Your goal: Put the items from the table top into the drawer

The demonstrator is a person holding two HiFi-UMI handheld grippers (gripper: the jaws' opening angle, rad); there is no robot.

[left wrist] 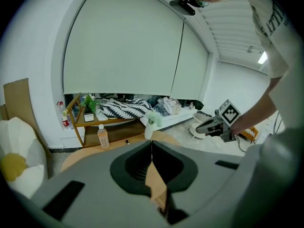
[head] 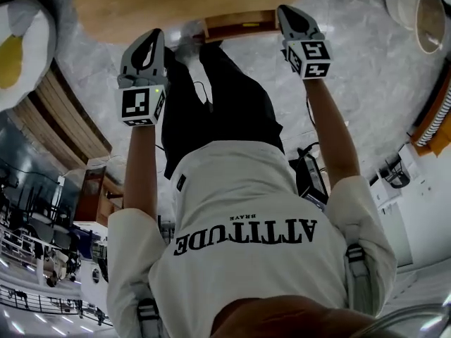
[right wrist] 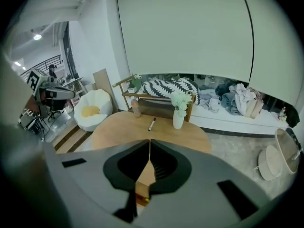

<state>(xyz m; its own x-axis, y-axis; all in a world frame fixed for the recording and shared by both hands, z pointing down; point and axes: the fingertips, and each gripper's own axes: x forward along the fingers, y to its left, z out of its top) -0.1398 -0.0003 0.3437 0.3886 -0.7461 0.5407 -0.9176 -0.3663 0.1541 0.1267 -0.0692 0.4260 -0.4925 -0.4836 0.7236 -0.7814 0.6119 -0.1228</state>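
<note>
Pen (right wrist: pixel 151 124) lies flat on the round wooden table (right wrist: pixel 118 132), well ahead of both pairs of fingers and touched by neither. The bottle (right wrist: pixel 136 108) stands to its left and the white vase (right wrist: pixel 178 115) of pale flowers to its right, both close to the far rim in front of a low wooden shelf (right wrist: pixel 156 99). The right gripper (right wrist: pixel 149 148) has its jaws pressed together with nothing between them, and their seam points almost straight at the pen. The left gripper (left wrist: pixel 152 148) is likewise clenched and empty, aimed between the bottle and the vase from further to the left. In the head view both grippers hang over the near edge of the table, with the pulled-out wooden drawer (head: pixel 239 27) between them, jutting from under the rim. Bare wood spreads from the near rim up to the pen, and grey marble floor (head: pixel 352 34) runs round the table. A white egg-shaped seat (right wrist: pixel 90 110) sits beside the table on the left, and a round basket (right wrist: pixel 285 151) stands well off on the right. The person's white shirt (head: pixel 246 234) reads "ATTITUDE" with a small "BRAVE". The bottle's label is too small to read.
</note>
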